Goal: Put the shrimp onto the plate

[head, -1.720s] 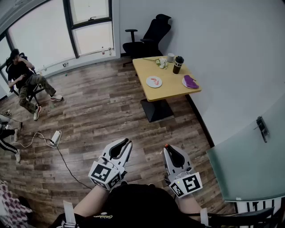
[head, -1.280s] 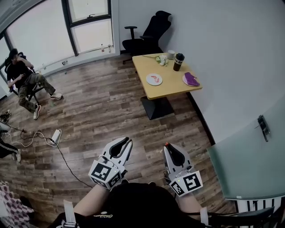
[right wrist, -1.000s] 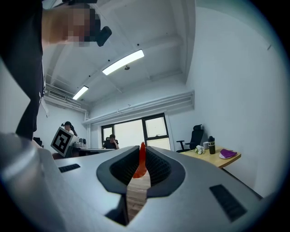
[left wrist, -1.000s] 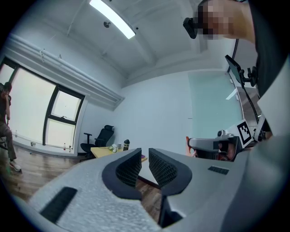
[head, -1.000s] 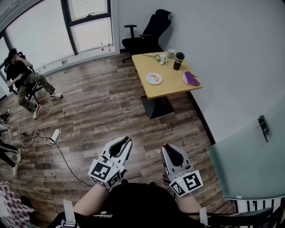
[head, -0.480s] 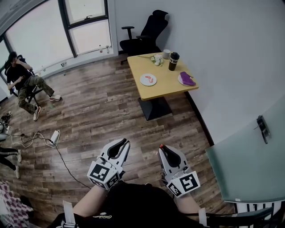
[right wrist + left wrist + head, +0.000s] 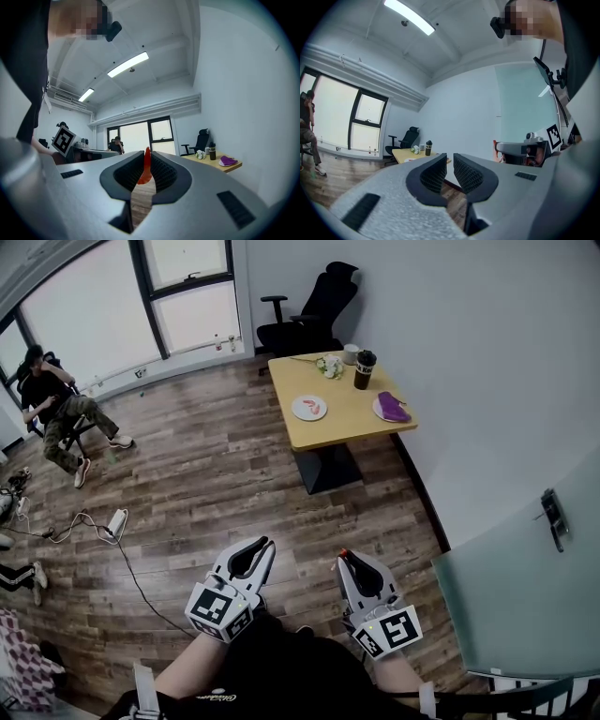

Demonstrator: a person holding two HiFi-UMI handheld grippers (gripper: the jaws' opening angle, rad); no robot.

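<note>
right gripper (image 7: pixel 348 562) clamped on shrimp (image 7: pixel 146 169) (thin, glossy orange-red, tip poking past the jaws) | left gripper (image 7: pixel 450 162) empty, jaws a slit apart | white plate (image 7: pixel 298 412) on far table (image 7: pixel 349 426), well apart

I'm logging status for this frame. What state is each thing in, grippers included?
Left gripper: jaws slightly apart, nothing between them.
Right gripper: shut on the shrimp.
Shrimp: clamped between the jaws, tip poking out.
White plate: flat on the table, a red-pink piece on it.
Second plate: holds a purple thing.
Dark tumbler: upright.
</note>
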